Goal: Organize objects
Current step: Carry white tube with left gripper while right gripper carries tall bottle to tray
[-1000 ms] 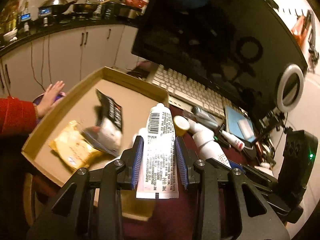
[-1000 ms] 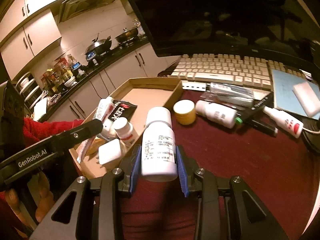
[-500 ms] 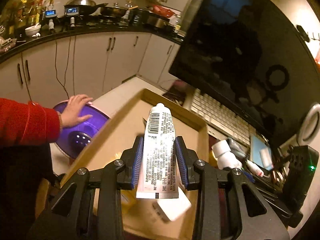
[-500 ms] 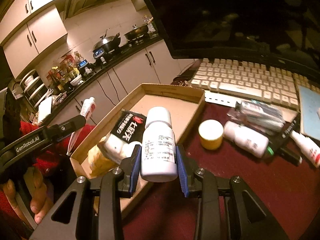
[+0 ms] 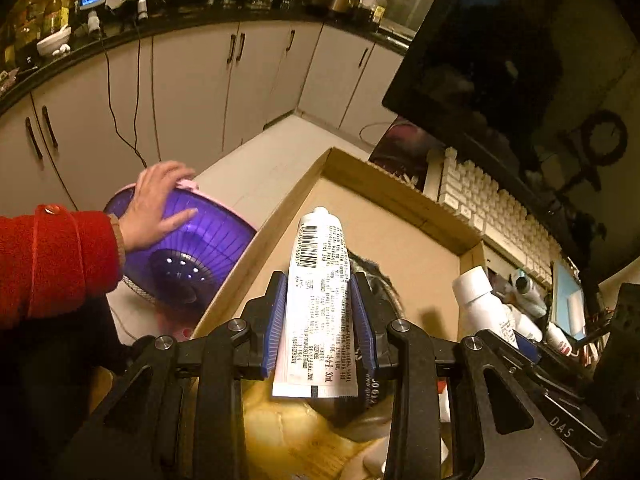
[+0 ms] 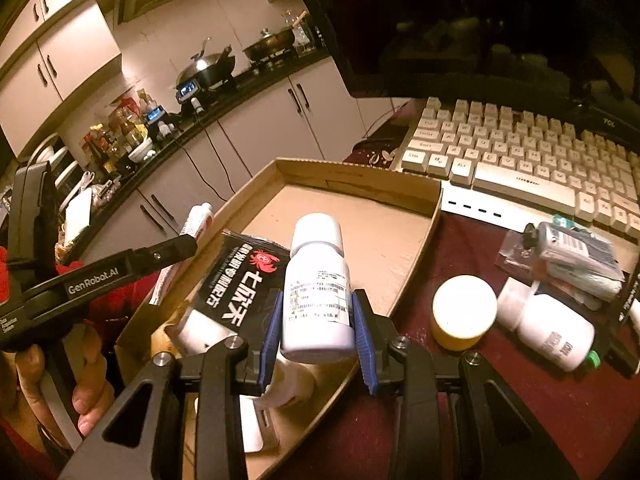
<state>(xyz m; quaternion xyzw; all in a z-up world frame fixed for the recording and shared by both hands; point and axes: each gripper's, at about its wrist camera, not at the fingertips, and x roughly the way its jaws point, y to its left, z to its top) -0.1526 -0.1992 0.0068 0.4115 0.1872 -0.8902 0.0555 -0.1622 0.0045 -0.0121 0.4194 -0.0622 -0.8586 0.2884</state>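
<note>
Left wrist view: left gripper (image 5: pixel 320 316) clamped on a white squeeze tube (image 5: pixel 320 304) w/ barcode, cap pointing away, held over the shallow brown cardboard tray (image 5: pixel 400 196). A hand (image 5: pixel 158 204) in a red sleeve rests on a purple plastic colander (image 5: pixel 188 256) beside the tray.

Right wrist view: right gripper (image 6: pixel 318 328) grips a white pill bottle (image 6: pixel 318 292) upright, above the tray's near edge, over a black sachet (image 6: pixel 240 280). Yellow-based jar (image 6: pixel 462 312) and keyboard (image 6: pixel 520 152) sit on the dark red tabletop (image 6: pixel 500 400).

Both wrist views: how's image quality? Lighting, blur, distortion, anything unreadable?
Left wrist: dim amber light, strong fisheye bending the cabinets; tube sharp with barcode clear, box contents under the gripper soft. Right wrist: same warm cast, dark vignetted corners; bottle label print smeared, black packet lettering clear, monitor nearly black.
</note>
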